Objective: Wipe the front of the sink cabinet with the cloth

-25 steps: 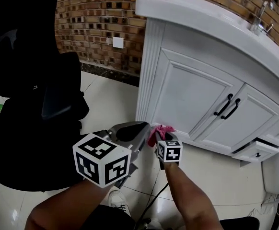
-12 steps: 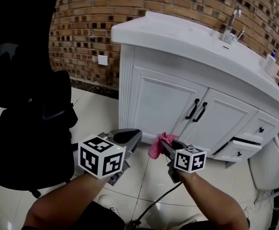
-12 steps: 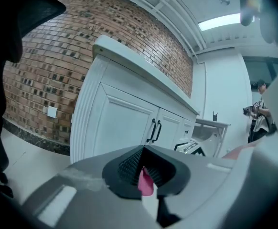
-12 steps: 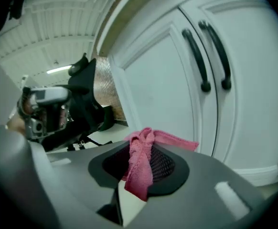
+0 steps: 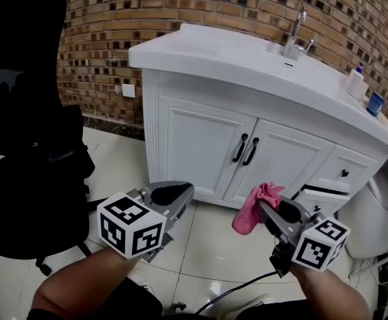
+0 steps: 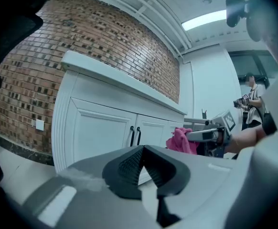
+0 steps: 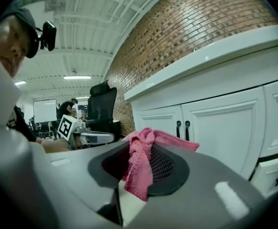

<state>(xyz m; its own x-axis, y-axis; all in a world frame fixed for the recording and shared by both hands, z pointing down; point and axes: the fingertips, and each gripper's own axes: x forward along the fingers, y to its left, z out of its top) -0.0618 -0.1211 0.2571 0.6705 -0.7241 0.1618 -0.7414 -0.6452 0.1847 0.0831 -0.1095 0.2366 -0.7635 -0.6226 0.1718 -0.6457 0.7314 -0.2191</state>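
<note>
A white sink cabinet (image 5: 207,145) with two doors and black handles (image 5: 245,149) stands against the brick wall. My right gripper (image 5: 267,209) is shut on a pink cloth (image 5: 253,209), held in the air a short way in front of the right door, apart from it. The cloth (image 7: 141,163) hangs between the pads in the right gripper view. My left gripper (image 5: 174,195) is shut with nothing in it, low and left of the cloth, pointing at the cabinet (image 6: 105,128).
A black office chair (image 5: 27,152) stands at the left. A drawer (image 5: 321,193) at the cabinet's lower right is slightly pulled out. Faucet (image 5: 294,35) and bottles (image 5: 366,92) are on the countertop. A cable (image 5: 234,292) lies on the tiled floor. A person stands far off (image 6: 253,101).
The view has shifted right along the cabinet. My right gripper has carried the cloth rightward, from the cabinet's left corner to in front of the doors. The left gripper stayed about the same.
</note>
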